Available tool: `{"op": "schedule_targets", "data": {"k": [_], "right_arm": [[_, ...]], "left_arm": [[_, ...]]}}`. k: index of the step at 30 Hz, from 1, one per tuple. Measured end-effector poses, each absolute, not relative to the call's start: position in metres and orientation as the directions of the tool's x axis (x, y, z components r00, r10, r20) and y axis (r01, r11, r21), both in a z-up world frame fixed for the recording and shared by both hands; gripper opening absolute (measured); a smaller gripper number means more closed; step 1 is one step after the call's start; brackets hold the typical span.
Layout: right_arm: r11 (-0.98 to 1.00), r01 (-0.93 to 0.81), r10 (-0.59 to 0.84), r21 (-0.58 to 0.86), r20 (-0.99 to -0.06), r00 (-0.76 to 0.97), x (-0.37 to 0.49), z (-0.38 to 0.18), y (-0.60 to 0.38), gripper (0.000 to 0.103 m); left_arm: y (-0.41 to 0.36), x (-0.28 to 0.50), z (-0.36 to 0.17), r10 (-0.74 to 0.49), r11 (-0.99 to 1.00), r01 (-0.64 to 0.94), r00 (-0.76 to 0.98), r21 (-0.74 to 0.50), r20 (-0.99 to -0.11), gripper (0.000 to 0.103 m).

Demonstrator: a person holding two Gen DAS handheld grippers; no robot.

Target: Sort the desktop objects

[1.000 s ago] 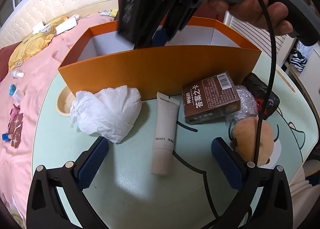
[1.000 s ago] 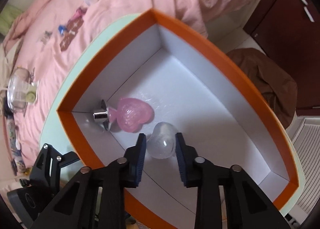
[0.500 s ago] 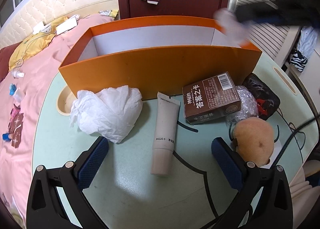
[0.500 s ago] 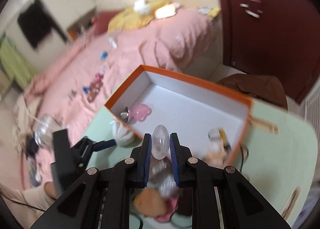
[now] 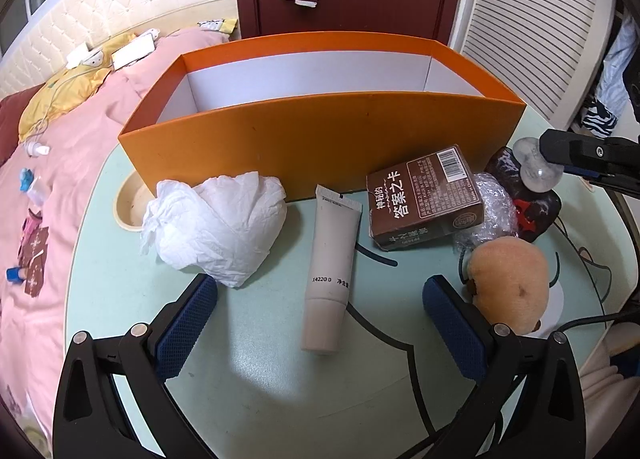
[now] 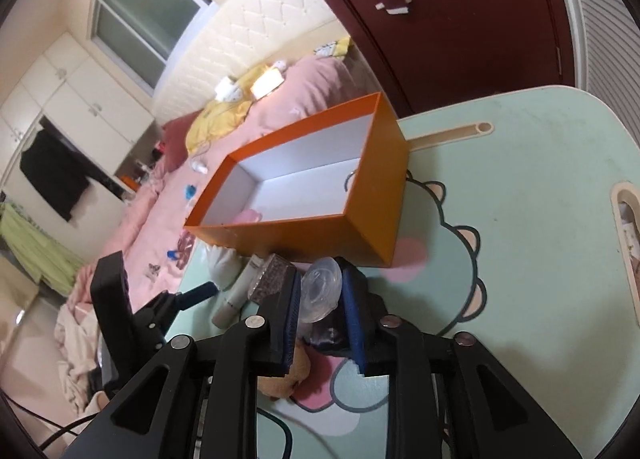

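The right hand-held gripper [image 6: 320, 301] grasps a clear plastic heart-shaped piece [image 6: 320, 295] between its blue pads [image 6: 294, 311], and its jaws are beginning to open with the piece between them. In the left wrist view that same clear piece [image 5: 534, 169] hangs at the 3 o'clock edge, at the tips of the right gripper's black fingers, just above a dark glossy packet [image 5: 536, 211] on the tabletop [image 5: 260, 379]. It is outside the orange box [image 5: 320, 143], just off the box's right end.

The left hand-held gripper [image 5: 320, 323] is released, jaws spread wide with nothing between the pads, hovering over the pale green tabletop. Straight ahead of it, toward 12 o'clock, lies a cream tube [image 5: 330, 275], its cap end between the open fingers. At about 11 o'clock sits a crumpled white tissue [image 5: 218, 223], close to the left finger. At 1 o'clock a brown carton [image 5: 424, 199] leans on crinkled clear wrap [image 5: 494, 207], and at 2 o'clock a round tan plush piece [image 5: 506, 279] lies just beside the right finger.

The orange box stands beyond these things, its white inside open to view. In the right wrist view a pink thing [image 6: 248, 215] shows at the box's near left corner. A pink bed [image 5: 60, 163] lies past the tabletop at 9 o'clock.
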State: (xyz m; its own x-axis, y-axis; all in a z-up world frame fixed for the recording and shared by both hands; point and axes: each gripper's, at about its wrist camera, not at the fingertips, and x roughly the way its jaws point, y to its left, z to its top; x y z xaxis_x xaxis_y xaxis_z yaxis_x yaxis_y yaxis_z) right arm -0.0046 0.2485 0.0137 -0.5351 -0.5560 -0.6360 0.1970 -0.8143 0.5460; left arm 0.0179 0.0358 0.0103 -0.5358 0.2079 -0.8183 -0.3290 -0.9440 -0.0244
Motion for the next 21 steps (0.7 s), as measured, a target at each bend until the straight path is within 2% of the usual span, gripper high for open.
{"op": "schedule_targets", "data": {"k": [1,3,6,7,10,13,14,16,17,18,21], "right_arm": [[-0.818,0.202,-0.553,0.539,-0.639,-0.535,-0.004,0.014,0.248,0.027],[-0.82,0.216,-0.551,0.53,-0.628,-0.551,-0.002,0.018,0.247,0.038],[-0.824,0.214,-0.53,0.524,-0.582,-0.617,0.004,0.029,0.261,0.066],[-0.831,0.198,-0.514,0.52,-0.58,-0.632,0.005,0.031,0.266,0.078],[-0.865,0.157,-0.46,0.477,-0.627,-0.629,0.001,0.026,0.272,0.08],[-0.918,0.121,-0.37,0.377,-0.708,-0.601,-0.003,0.012,0.266,0.08],[-0.93,0.11,-0.346,0.352,-0.73,-0.59,-0.004,0.007,0.264,0.08],[-0.93,0.079,-0.338,0.358,-0.753,-0.565,-0.005,-0.002,0.263,0.08],[-0.928,0.046,-0.328,0.369,-0.755,-0.567,-0.004,-0.006,0.264,0.08],[-0.926,0.012,-0.317,0.378,-0.76,-0.568,-0.004,-0.01,0.264,0.08],[-0.917,-0.015,-0.325,0.398,-0.771,-0.547,-0.002,-0.015,0.269,0.08]], "left_arm": [[0.032,0.016,0.012,0.211,-0.946,-0.322,-0.54,-0.031,-0.815,0.103],[0.023,0.013,0.021,0.222,-0.951,-0.305,-0.568,-0.047,-0.793,0.103],[0.014,0.018,0.05,0.242,-0.952,-0.302,-0.616,-0.059,-0.749,0.103],[0.011,0.017,0.062,0.249,-0.951,-0.304,-0.628,-0.062,-0.737,0.103],[0.002,0.001,0.094,0.281,-0.941,-0.329,-0.616,-0.084,-0.736,0.103],[-0.002,-0.039,0.12,0.299,-0.926,-0.366,-0.557,-0.093,-0.775,0.1],[-0.001,-0.055,0.125,0.304,-0.918,-0.384,-0.523,-0.098,-0.796,0.095],[0.006,-0.087,0.126,0.311,-0.894,-0.433,-0.424,-0.111,-0.85,0.055],[0.012,-0.105,0.122,0.305,-0.879,-0.463,-0.354,-0.117,-0.884,0.046],[0.018,-0.119,0.116,0.283,-0.865,-0.489,-0.289,-0.113,-0.915,0.039],[0.039,-0.146,0.087,0.13,-0.835,-0.549,-0.143,-0.031,-0.981,0.038]]}}
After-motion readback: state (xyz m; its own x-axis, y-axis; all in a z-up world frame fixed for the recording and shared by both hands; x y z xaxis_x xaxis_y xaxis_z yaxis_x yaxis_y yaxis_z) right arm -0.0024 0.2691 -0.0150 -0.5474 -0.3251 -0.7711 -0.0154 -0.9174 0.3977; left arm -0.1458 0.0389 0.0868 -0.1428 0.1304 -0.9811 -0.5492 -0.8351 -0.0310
